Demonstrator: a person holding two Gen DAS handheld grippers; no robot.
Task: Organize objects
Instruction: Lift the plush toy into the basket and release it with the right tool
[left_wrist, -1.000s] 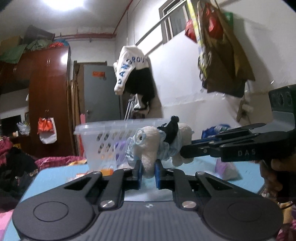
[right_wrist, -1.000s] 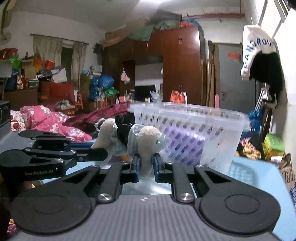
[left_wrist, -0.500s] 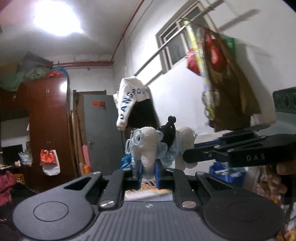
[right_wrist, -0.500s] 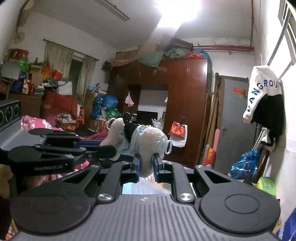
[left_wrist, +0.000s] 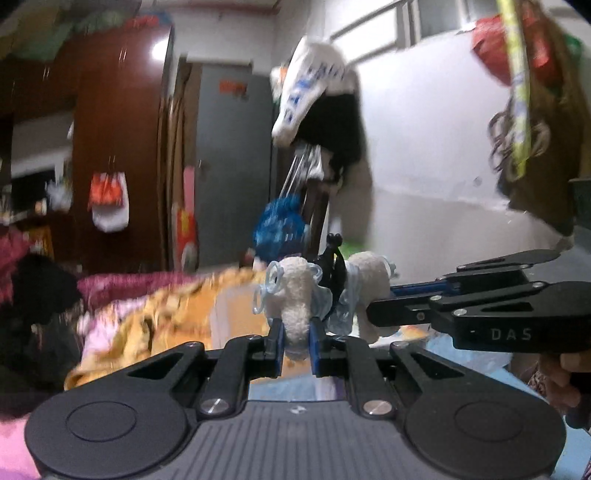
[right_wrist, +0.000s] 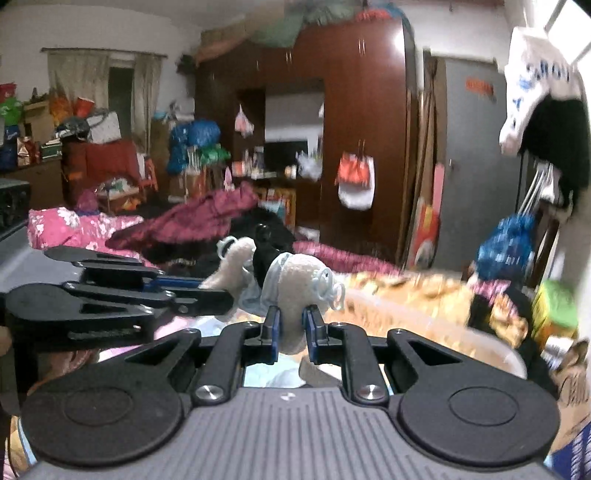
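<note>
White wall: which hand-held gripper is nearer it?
Right. The right hand-held gripper sits between white wall and plush toy; the left hand-held gripper clamps the toy's far side.

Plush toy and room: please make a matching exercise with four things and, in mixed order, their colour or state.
Things:
1. plush toy
2. wardrobe
3. door
4. bag by the wall

Descriptions:
A. blue
B. grey, with an orange label
C. dark red-brown wood
D. cream white, held by left gripper and right gripper

Pairs: 1-D, 2-C, 3-B, 4-A
</note>
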